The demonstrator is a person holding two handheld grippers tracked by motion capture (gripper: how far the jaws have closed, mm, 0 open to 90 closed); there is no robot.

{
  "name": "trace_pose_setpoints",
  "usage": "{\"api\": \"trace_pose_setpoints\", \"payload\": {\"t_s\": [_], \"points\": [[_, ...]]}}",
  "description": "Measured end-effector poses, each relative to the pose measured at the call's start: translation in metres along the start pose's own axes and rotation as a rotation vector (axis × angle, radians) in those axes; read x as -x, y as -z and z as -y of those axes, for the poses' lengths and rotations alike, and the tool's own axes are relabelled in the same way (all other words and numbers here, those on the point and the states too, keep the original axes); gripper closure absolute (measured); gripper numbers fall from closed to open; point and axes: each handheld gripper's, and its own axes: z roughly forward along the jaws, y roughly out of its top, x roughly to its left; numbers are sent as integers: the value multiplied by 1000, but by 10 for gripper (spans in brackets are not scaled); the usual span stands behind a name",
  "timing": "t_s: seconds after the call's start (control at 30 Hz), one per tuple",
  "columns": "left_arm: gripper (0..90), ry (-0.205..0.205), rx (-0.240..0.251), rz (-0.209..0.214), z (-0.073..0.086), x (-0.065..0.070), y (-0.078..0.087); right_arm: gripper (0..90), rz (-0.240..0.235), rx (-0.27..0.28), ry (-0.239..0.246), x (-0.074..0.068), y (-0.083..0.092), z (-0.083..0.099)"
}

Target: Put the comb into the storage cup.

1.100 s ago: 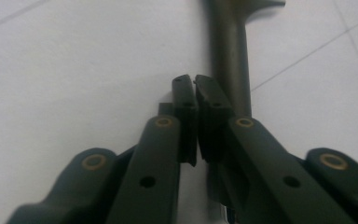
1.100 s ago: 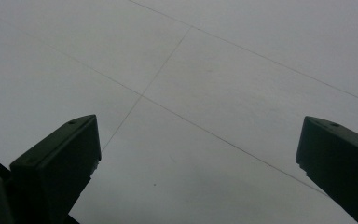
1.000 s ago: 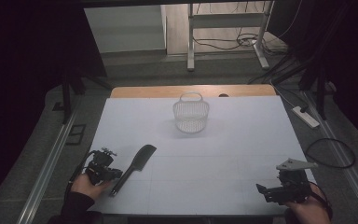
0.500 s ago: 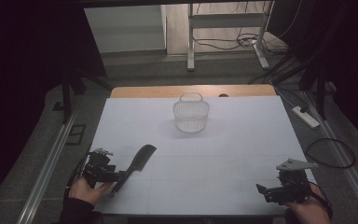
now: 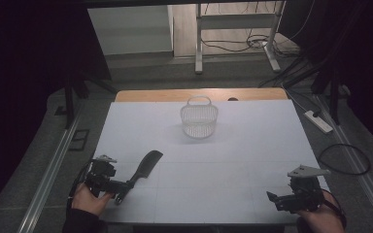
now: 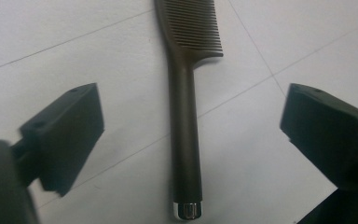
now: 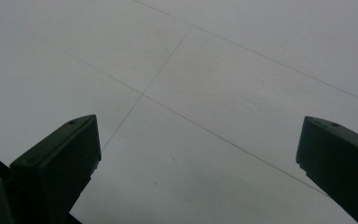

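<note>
Meanwhile, the left gripper sits with its jaws spread wide on either side of a dark comb's handle, neither jaw touching it, the comb lying flat on the white table. Across the table, the right gripper rests with jaws spread over bare surface. A white basket stands well beyond both.

A dark comb lies by the left tongs; a white basket stands well beyond.
</note>
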Motion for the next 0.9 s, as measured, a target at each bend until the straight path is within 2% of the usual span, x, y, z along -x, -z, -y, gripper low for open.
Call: {"api": "trace_pose_setpoints", "payload": {"t_s": [0.13,0.27,0.43,0.63,0.9], "points": [[0,-7,15,-7,0,2,1,0,0,-1,0,0,0,0],[0,-23,31,-3,-2,5,1,0,0,-2,1,0,0,0],[0,-48,-11,-21,-3,7,-7,0,1,-4,3,0,-1,0],[0,-38,-39,-22,-4,3,-14,0,0,-6,6,-1,-1,0],[0,-59,-109,-49,-11,1,-30,0,1,-11,8,-1,-1,0]]}}
